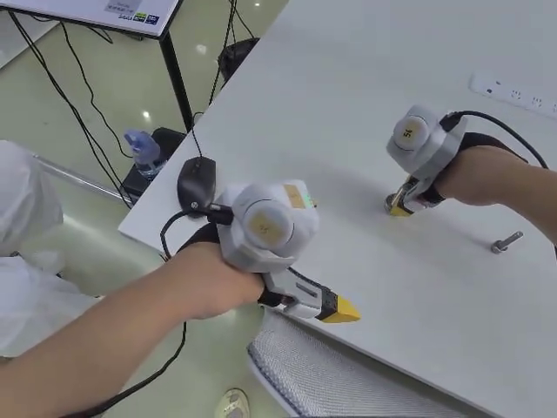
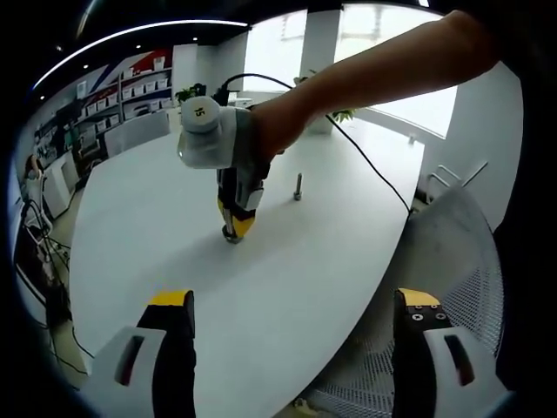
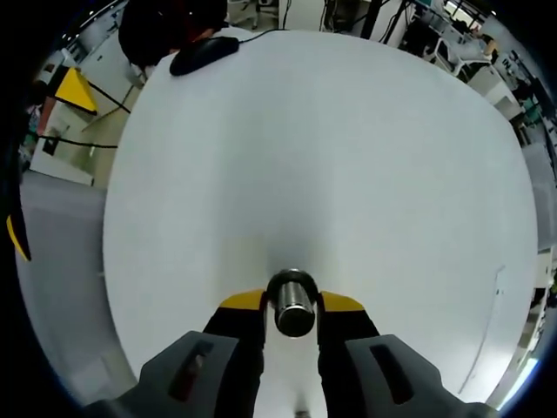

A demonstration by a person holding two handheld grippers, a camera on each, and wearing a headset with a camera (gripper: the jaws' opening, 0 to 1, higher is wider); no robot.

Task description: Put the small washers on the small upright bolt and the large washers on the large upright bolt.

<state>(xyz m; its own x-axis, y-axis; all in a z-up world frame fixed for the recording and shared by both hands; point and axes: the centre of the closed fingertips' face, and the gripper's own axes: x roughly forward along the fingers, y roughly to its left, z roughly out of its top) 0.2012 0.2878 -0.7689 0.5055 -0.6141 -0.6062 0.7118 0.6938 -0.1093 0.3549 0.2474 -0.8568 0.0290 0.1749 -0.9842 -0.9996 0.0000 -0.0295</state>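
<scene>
Progress looks slight, judged from how things lie. The right hand-held gripper points down at the bench, its jaws drawn in against both sides of a thick metal cylinder seen end-on, which I take to be the large bolt. It seems to be gripped, standing on the bench. From that hand-held gripper, the small bolt stands well apart at about 4 o'clock in the head view. In the left gripper view it rises upright from the bench, and its shank looks bare as far as so small a thing can be read.

The left hand-held gripper hangs over the near edge of the bench at about 7 o'clock from the right one. Its jaws are spread wide and hold nothing. A mouse lies at the bench corner, near 10 o'clock from it.

Whether any washers already sit on the large bolt cannot be told, since the jaws and the end-on angle hide its shank. On this evidence the bolts are only being placed or steadied. The threading of small washers on the small bolt and large washers on the large one appears to be wholly ahead.
</scene>
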